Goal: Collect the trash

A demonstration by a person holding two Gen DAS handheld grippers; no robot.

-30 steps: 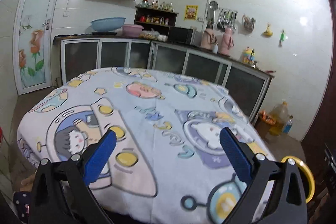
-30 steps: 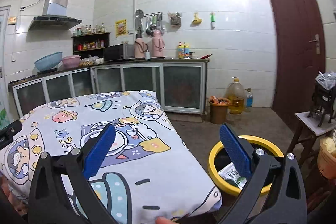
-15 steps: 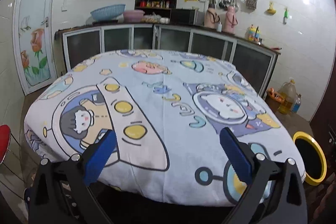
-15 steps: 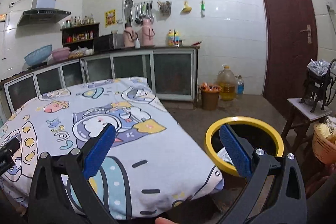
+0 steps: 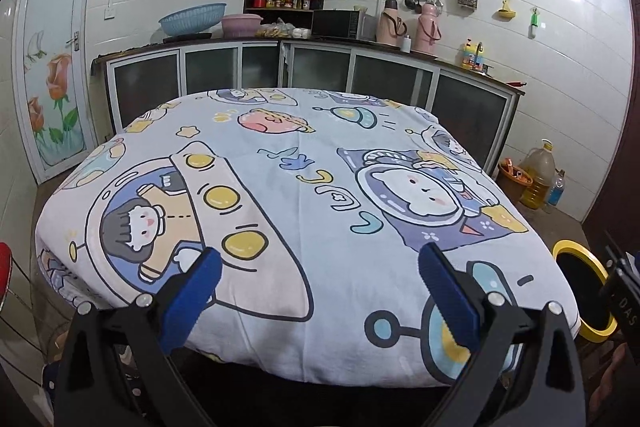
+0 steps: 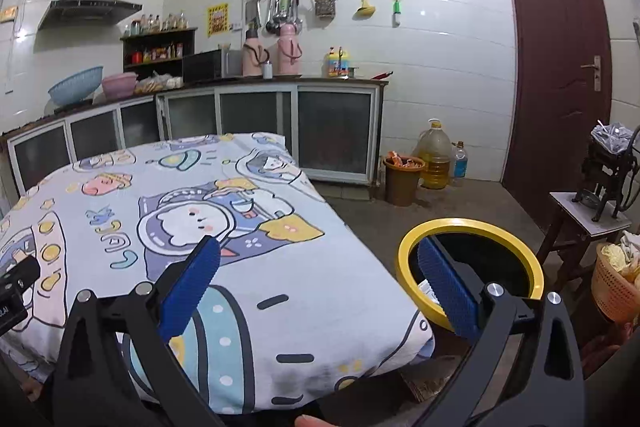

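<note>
A yellow-rimmed black trash bin [image 6: 470, 271] stands on the floor at the table's right corner; a piece of white wrapper [image 6: 428, 289] shows inside it. The bin also shows at the right edge of the left wrist view [image 5: 582, 291]. My left gripper [image 5: 318, 281] is open and empty, held over the near edge of the table with the cartoon space-print cloth [image 5: 304, 195]. My right gripper [image 6: 318, 273] is open and empty, between the table's right corner and the bin. No loose trash shows on the cloth [image 6: 160, 227].
Kitchen cabinets [image 5: 304, 71] run along the back wall. A brown bucket [image 6: 402, 179], an oil jug [image 6: 434, 157] and a bottle stand on the floor by the wall. A stool with a metal machine [image 6: 588, 215] and an orange basket [image 6: 616, 281] stand at right by the door.
Both grippers have pulled back and risen, so more of the table shows. The bin now sits lower and further from the left gripper. Both grippers stayed open.
</note>
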